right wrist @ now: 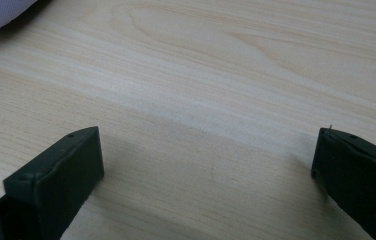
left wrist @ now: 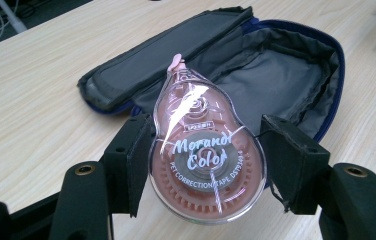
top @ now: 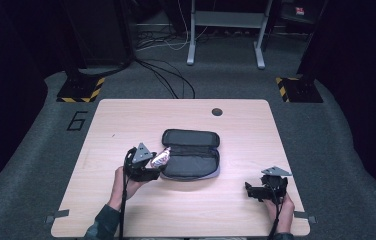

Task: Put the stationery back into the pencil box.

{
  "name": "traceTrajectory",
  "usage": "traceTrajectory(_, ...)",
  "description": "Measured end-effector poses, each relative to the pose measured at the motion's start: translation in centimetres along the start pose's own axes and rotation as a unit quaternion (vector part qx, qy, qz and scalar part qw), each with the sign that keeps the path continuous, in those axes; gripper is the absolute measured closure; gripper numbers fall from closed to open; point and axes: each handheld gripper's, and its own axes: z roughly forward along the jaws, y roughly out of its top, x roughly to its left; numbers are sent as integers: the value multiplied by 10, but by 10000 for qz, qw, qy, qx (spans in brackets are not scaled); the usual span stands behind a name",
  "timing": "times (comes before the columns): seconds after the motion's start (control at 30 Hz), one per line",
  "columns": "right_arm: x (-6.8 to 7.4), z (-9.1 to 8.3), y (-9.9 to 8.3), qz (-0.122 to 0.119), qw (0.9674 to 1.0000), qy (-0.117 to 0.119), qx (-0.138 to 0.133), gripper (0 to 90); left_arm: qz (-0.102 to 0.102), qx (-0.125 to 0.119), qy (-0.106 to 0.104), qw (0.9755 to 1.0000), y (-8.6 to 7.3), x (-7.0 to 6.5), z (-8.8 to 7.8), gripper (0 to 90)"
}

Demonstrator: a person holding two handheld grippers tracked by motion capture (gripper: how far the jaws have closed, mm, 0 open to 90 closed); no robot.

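I've got the pink correction tape (left wrist: 207, 160) pinched across its round belly in my left gripper (left wrist: 207, 167), one black pad pressing each side of the clear shell. It hangs above the desk (top: 126, 125) just at the near left edge of the open pencil case (top: 191, 155), its narrow tip pointing towards the case's dark lining. From the high view the dispenser (top: 160, 158) glints between my left jaws right beside the case's rim.

I'd judge this thing light and rigid, a thin hard plastic housing with gears inside. The glossy curved shell is slippery, so pads set on the widest part could let it squirt forwards or backwards if I squeeze harder; a firm but modest pinch is safer, and too much force might crack the casing. The pink tip looks the most delicate part, so I keep clear of it. Holding at the fat round end, as I do, leaves the nose free to lead into the case.

The case itself is soft fabric, lid flopped open flat, and would likely shift if nudged.

My right gripper (top: 266, 189) rests low over the desk well to the right, jaws spread wide with only bare wood between them
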Motion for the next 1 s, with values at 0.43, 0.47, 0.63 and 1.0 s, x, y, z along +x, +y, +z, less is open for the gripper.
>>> traceTrajectory(0.43,0,0,0,-3,10000,-4,4,0,180,168,-357,9991,15,-11,33,395)
traceTrajectory(0.47,0,0,0,-1,10000,-3,4,0,200,177,-387,9989,16,-12,38,395)
traceTrajectory(0.63,0,0,0,-1,10000,-3,4,0,291,381,-565,9972,18,-17,58,395)
traceTrajectory(1.0,0,0,0,16,10000,-3,-1,0,317,790,-593,9946,15,-20,86,393)
